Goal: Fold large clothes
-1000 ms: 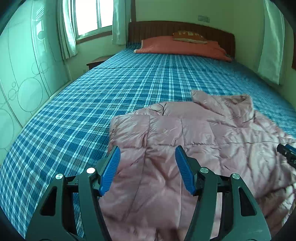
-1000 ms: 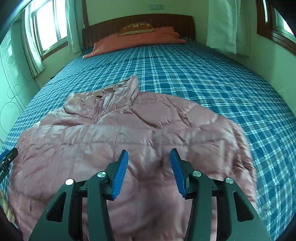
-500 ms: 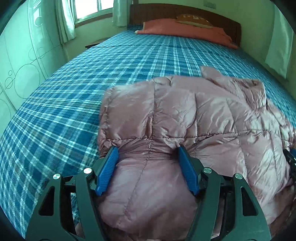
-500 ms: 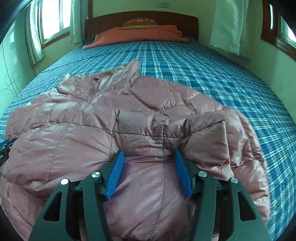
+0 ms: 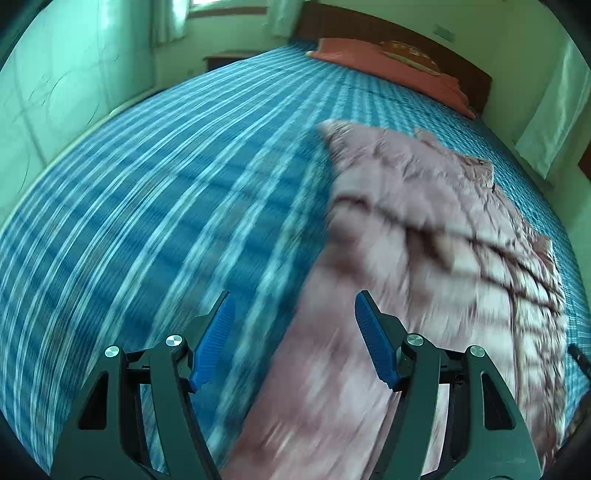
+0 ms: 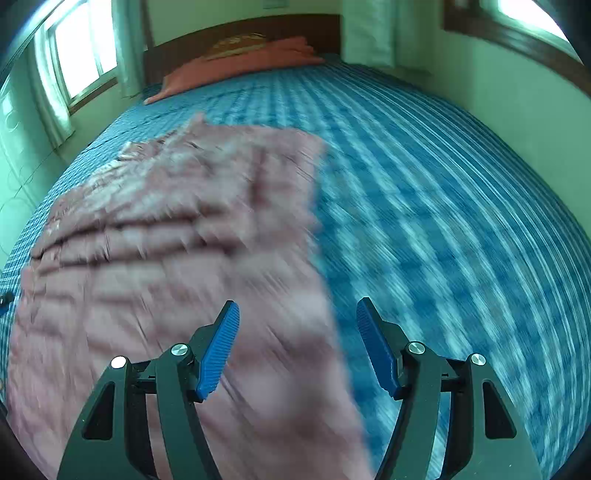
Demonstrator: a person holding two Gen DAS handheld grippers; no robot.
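A pink quilted puffer jacket [image 5: 424, 258] lies spread on the blue plaid bed [image 5: 166, 221]. Both now views are blurred by motion. My left gripper [image 5: 293, 339] is open and empty above the jacket's left edge, where the jacket meets the bedspread. In the right wrist view the jacket [image 6: 166, 240] fills the left half. My right gripper [image 6: 297, 347] is open and empty above the jacket's right edge. The jacket's collar lies at the far end, toward the headboard.
An orange pillow [image 5: 388, 66] and a wooden headboard [image 6: 258, 29] are at the far end of the bed. A window with curtains [image 6: 74, 55] is on the left, and walls stand close on both sides. A small nightstand [image 5: 221, 61] stands by the far left corner.
Both grippers have lifted off the jacket and swung outward, the left to the jacket's left edge, the right to its right edge. The views tilt and blur with fast motion. Both stay open.
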